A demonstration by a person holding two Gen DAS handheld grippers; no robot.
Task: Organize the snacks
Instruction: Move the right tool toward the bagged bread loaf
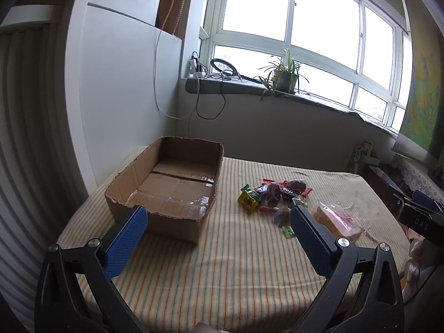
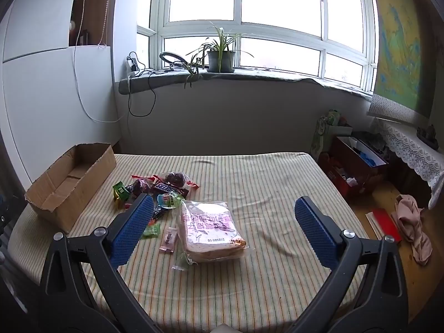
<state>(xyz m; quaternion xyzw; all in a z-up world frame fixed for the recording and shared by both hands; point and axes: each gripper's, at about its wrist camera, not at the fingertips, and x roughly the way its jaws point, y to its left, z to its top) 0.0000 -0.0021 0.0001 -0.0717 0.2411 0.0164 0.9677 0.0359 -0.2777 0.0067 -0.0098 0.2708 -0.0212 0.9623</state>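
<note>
An empty open cardboard box [image 1: 166, 191] sits at the left of the striped table; it also shows in the right wrist view [image 2: 69, 183]. A pile of small wrapped snacks [image 1: 269, 194] [image 2: 158, 191] lies in the middle. A clear bag of sliced bread [image 2: 211, 230] [image 1: 337, 219] lies to the pile's right, with a small pink sachet [image 2: 168, 240] beside it. My left gripper [image 1: 219, 216] is open and empty, held above the table between box and snacks. My right gripper [image 2: 224, 208] is open and empty, above the bread bag.
The table is covered with a striped cloth [image 2: 263, 188]. A windowsill with a potted plant [image 2: 219, 55], a ring light and cables lies behind. Boxes and bags [image 2: 352, 166] stand on the floor at the right, with a cloth [image 2: 413, 230] on the wooden floor.
</note>
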